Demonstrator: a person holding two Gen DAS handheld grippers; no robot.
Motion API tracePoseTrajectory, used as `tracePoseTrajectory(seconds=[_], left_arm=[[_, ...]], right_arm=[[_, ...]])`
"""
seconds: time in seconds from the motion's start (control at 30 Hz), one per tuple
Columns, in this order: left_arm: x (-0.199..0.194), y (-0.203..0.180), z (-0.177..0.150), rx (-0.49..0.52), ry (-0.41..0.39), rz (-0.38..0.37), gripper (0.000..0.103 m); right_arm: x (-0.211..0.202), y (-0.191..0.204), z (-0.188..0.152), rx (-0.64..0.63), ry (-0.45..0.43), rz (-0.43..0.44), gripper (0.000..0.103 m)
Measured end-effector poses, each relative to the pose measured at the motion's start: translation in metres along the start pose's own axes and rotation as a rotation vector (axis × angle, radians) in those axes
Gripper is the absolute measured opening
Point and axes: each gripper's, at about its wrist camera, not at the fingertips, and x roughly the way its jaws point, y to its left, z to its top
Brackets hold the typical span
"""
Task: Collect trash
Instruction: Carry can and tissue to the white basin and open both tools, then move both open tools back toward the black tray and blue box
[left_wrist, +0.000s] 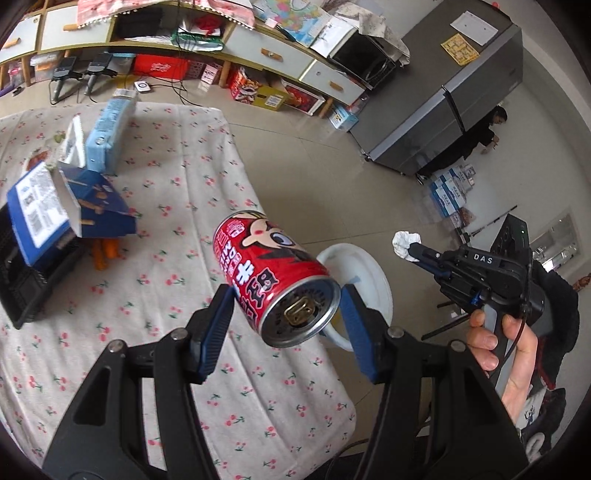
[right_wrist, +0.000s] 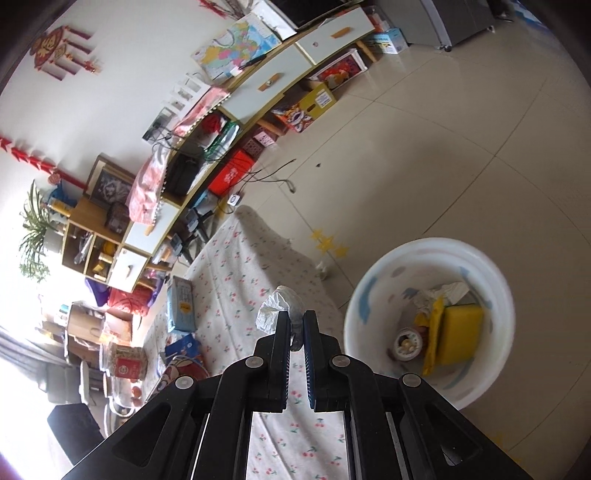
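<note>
My left gripper is shut on a red drink can and holds it tilted in the air above the table's right edge. My right gripper is shut on a crumpled white tissue; in the left wrist view the gripper is at the right with the tissue at its tip. A white bin stands on the floor beside the table and holds a yellow sponge, wrappers and a small round lid. In the left wrist view the bin's rim shows behind the can.
The table has a cherry-print cloth. On it lie a light blue carton, an open dark blue box, an orange item and a black tray. A grey fridge and a low cabinet stand beyond.
</note>
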Motion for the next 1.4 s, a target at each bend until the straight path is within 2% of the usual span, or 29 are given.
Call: tracePoseTrajectory(seconds=[0.17,0.33,0.5,0.7,0.77,0.87,1.03,1.17,1.4], left_arm=[[0.046,-0.038,-0.012,0.028,0.066,-0.069,0.06],[0.093,-0.074,-0.016,0.066,0.126,-0.116,0.06],[0.138,-0.098,-0.013,0.106,0.173,-0.097,0.061],[0.183,-0.103,0.0,0.109,0.195,-0.062,0.061],[0.187,-0.101,0.003,0.083,0.211,-0.074,0.061],[0.176,-0.095,0.005,0.055,0.196,-0.086,0.07],[0.157,-0.085,0.007,0.051,0.169,-0.064,0.07],[0.144,-0.072,0.007,0.03,0.156,-0.06,0.07],[0.109,-0.05,-0.002,0.032,0.134,-0.005,0.07]], right_arm=[[-0.009,-0.05,0.013,0.077,-0.001,-0.079,0.008],[-0.006,-0.071,0.015,0.093,0.032,-0.136,0.008],[-0.009,-0.079,0.014,0.093,0.04,-0.15,0.008],[-0.004,-0.086,0.015,0.087,0.061,-0.183,0.009],[-0.001,-0.087,0.016,0.077,0.068,-0.216,0.011],[0.005,-0.086,0.016,0.048,0.089,-0.258,0.012],[0.004,-0.084,0.015,0.044,0.095,-0.247,0.015],[0.0,-0.082,0.015,0.043,0.077,-0.255,0.026],[-0.004,-0.073,0.016,0.056,0.032,-0.244,0.03]])
